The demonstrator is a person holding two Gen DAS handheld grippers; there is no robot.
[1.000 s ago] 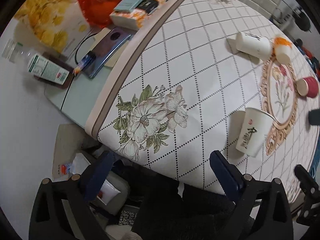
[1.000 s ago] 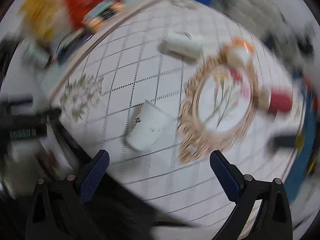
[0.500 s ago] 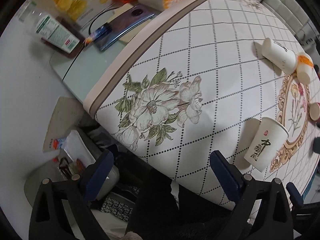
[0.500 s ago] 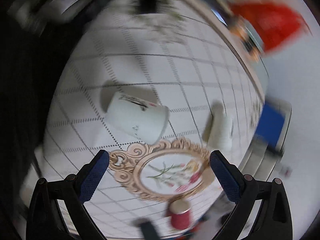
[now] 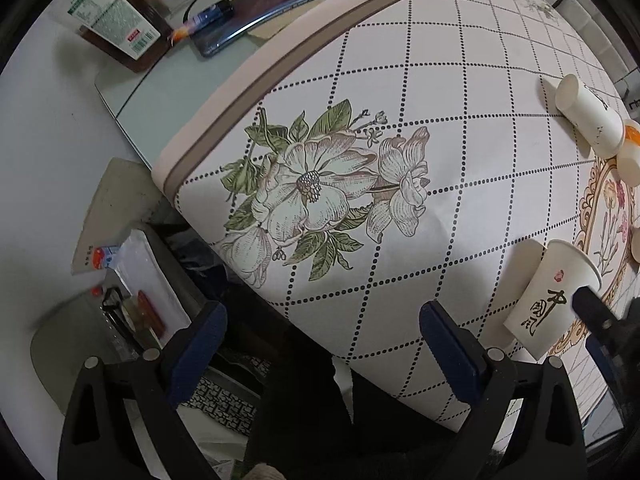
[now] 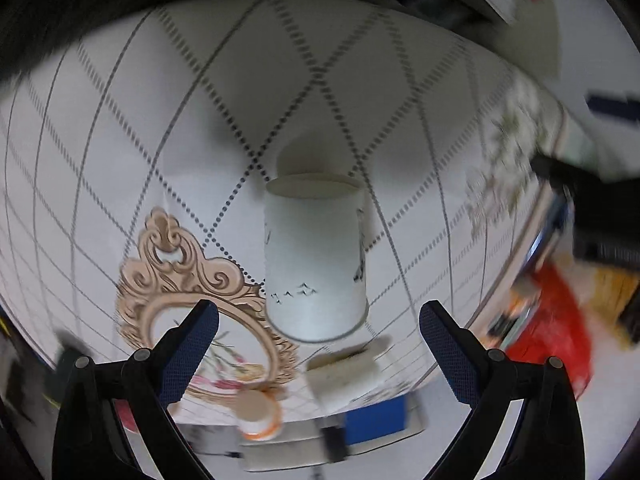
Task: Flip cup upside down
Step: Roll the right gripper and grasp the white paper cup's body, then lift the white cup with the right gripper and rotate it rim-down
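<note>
From the left wrist, the left gripper point(image 5: 322, 340) hangs spread and empty over the table's point(image 5: 460, 92) near edge, out of the way. The paper cup point(image 5: 550, 294) stands mouth-up by the gold frame print.

From the right wrist, the right gripper point(image 6: 320, 340), turned over, gapes either side of the cup point(image 6: 314, 256), seemingly readied for the flip.

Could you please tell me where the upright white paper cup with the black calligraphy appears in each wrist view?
Left wrist: the paper cup stands at the lower right, beside the gold-framed medallion.
Right wrist: the paper cup sits centre frame, ahead of the open fingers.
Shared landmark: the medallion.
</note>
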